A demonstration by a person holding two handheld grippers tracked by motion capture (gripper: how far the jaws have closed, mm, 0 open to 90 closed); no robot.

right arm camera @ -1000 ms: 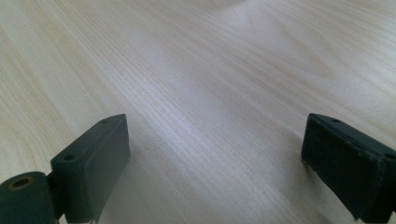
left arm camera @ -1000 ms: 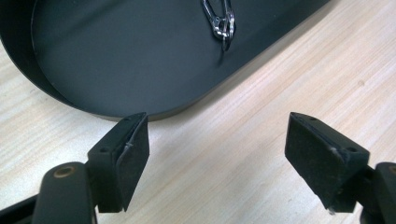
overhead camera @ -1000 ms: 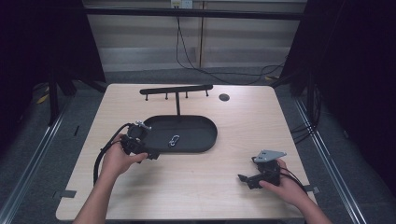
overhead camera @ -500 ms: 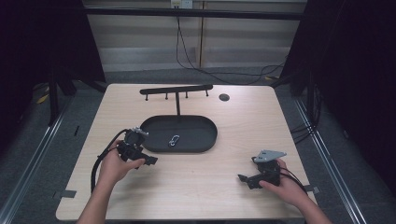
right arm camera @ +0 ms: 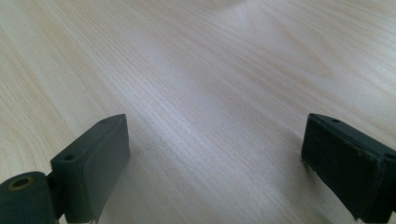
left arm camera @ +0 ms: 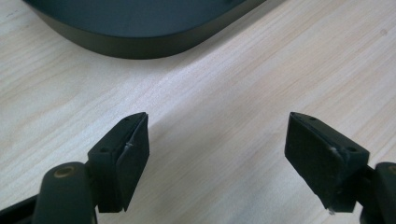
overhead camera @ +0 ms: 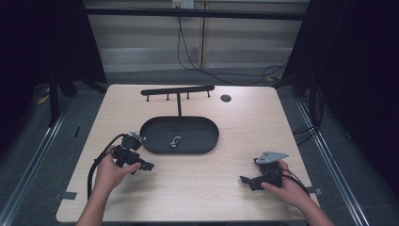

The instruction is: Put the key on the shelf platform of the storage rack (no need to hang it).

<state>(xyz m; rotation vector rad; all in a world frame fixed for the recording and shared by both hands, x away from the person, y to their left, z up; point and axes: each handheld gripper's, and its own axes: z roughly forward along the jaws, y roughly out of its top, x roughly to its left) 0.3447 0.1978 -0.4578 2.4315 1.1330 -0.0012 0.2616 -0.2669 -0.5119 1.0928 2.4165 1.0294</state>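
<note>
Light wood table (overhead camera: 197,188), person's two hands in from the bottom of the high view. Black oval tray (overhead camera: 155,134) sits mid-table; a small silver carabiner clip (overhead camera: 175,141) lies flat inside it, a bit left of the tray's centre. A thin black post rises from the tray's far edge and carries a black hook rack bar (overhead camera: 178,90) with short pegs hanging below. Small dark round hole or grommet (overhead camera: 226,98) on the table, right of the bar, well apart from the tray.

Left gripper (overhead camera: 147,165) held low in the left hand (overhead camera: 109,170), just beside the tray's left end, near the front rim, not touching it as far as the high view shows. Black cable (overhead camera: 96,165) loops off it to the left. In the left gripper view (left arm camera: 217,144) the jaws are spread wide, nothing between them, bare wood under them; tray wall (left arm camera: 140,44) crosses the top of that view.

Right gripper (overhead camera: 245,180) in the right hand (overhead camera: 287,188) at the table's front right, well apart from the tray, grey three-cornered plate (overhead camera: 271,156) on top. Right gripper view (right arm camera: 215,154): jaws spread wide, empty, plain wood grain beneath.
</note>
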